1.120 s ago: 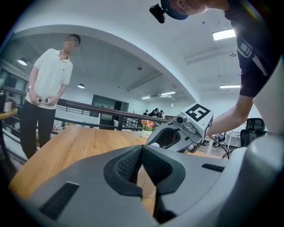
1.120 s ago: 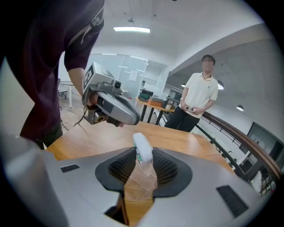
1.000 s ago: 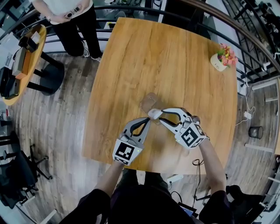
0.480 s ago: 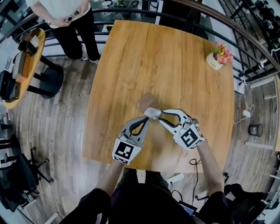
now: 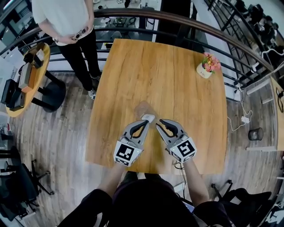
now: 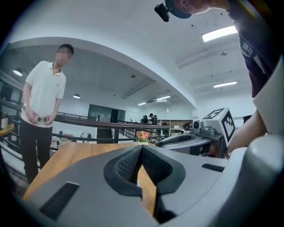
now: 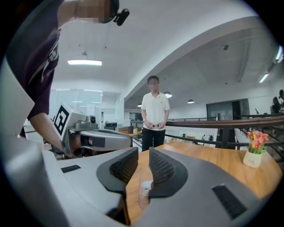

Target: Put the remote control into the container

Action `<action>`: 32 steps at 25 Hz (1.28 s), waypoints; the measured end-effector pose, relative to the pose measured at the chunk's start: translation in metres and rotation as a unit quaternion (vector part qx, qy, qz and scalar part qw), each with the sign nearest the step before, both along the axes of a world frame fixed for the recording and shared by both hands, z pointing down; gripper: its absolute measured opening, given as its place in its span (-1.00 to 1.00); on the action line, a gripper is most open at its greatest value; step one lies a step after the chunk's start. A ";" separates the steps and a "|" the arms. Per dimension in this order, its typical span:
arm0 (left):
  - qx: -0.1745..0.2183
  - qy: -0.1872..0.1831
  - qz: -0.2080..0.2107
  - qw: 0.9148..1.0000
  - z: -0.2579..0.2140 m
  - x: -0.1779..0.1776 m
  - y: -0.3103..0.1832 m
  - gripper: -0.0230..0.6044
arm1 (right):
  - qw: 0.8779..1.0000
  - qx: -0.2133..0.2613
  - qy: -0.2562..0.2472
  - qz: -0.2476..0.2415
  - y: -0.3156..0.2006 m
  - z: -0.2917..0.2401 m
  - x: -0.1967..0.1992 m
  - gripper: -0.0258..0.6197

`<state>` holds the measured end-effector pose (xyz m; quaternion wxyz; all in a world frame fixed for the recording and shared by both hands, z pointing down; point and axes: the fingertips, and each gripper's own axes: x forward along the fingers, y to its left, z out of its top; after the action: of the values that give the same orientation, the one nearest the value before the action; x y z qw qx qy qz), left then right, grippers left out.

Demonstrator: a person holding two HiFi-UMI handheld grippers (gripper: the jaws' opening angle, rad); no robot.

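A small white remote control (image 5: 147, 118) lies on the wooden table (image 5: 177, 71), at the near edge of a clear container (image 5: 142, 107); whether it is inside I cannot tell. My left gripper (image 5: 144, 125) points at it from just below. Its pads meet in the left gripper view (image 6: 141, 148), with nothing seen between them. My right gripper (image 5: 159, 124) sits a little right of the remote. Its jaws stand apart and are closing, with nothing between the pads (image 7: 143, 155). Beyond them the remote (image 7: 145, 189) shows low on the table.
A white pot of pink flowers (image 5: 205, 66) stands at the table's far right. A person in a white shirt (image 5: 66, 22) stands beyond the far left corner by a black railing (image 5: 133, 13). A round side table (image 5: 26, 75) with objects is further left.
My right gripper has drawn back from the remote toward the near edge, leaving it by the container at the left gripper's tip. The left gripper has hardly moved.
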<state>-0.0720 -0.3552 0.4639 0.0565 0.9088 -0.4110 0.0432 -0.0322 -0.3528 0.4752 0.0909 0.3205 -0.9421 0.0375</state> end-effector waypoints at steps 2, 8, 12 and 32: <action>0.012 0.000 0.005 1.000 -0.010 0.007 0.009 -0.89 | 0.999 0.001 -0.036 0.030 0.008 -0.014 0.006 -0.70; 0.028 0.001 0.014 0.999 -0.029 0.016 0.035 -0.89 | 0.992 0.007 -0.097 0.074 0.032 -0.039 0.013 -0.83; 0.036 0.002 0.018 0.999 -0.034 0.021 0.050 -0.89 | 0.989 0.006 -0.117 0.085 0.047 -0.045 0.014 -0.86; 0.039 -0.005 0.019 0.999 -0.034 0.021 0.067 -0.89 | 0.986 0.006 -0.138 0.095 0.064 -0.047 0.013 -0.86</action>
<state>-0.0512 -0.2878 0.4294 0.0177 0.9179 -0.3952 0.0326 -0.0189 -0.2891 0.4283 -0.0461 0.4011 -0.9110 0.0840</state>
